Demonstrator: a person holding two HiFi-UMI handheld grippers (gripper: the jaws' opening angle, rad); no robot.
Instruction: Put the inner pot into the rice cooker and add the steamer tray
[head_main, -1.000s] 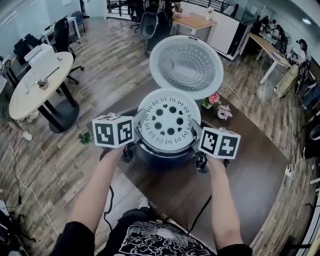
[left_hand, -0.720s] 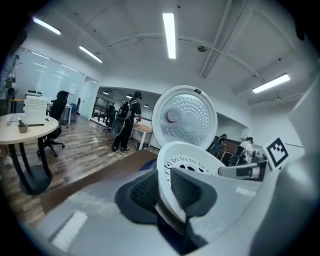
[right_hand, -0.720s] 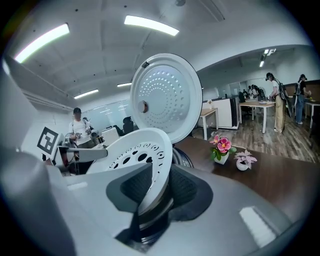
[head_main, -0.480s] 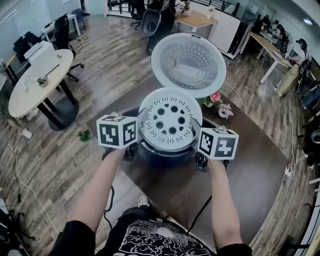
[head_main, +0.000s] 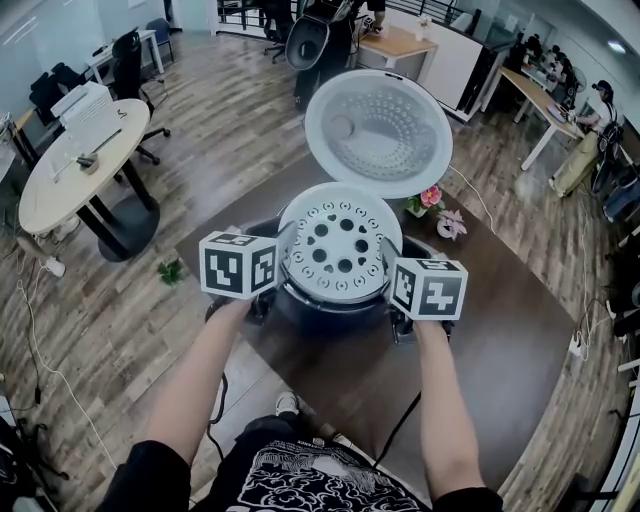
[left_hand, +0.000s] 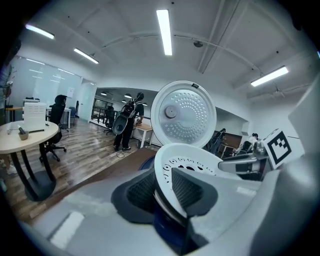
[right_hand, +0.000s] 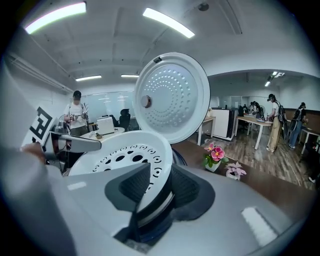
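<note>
The white perforated steamer tray (head_main: 340, 240) sits level in the mouth of the dark blue rice cooker (head_main: 330, 312), whose round lid (head_main: 378, 130) stands up behind it. The inner pot is hidden beneath the tray. My left gripper (head_main: 284, 262) is at the tray's left edge, and its pads close on the rim (left_hand: 161, 175) from inside and outside. My right gripper (head_main: 393, 270) is at the right edge. Its jaws have just been opening, and the tray rim (right_hand: 159, 175) still stands between its loosened pads.
The cooker stands on a dark brown table (head_main: 500, 350), with two small flower pots (head_main: 436, 208) behind it to the right. A round white table (head_main: 70, 170) and office chairs are at the left. A person (left_hand: 127, 125) stands far back.
The right gripper has rolled a little at the tray's right edge. The left gripper holds its place. The tray stays seated in the cooker's mouth.
</note>
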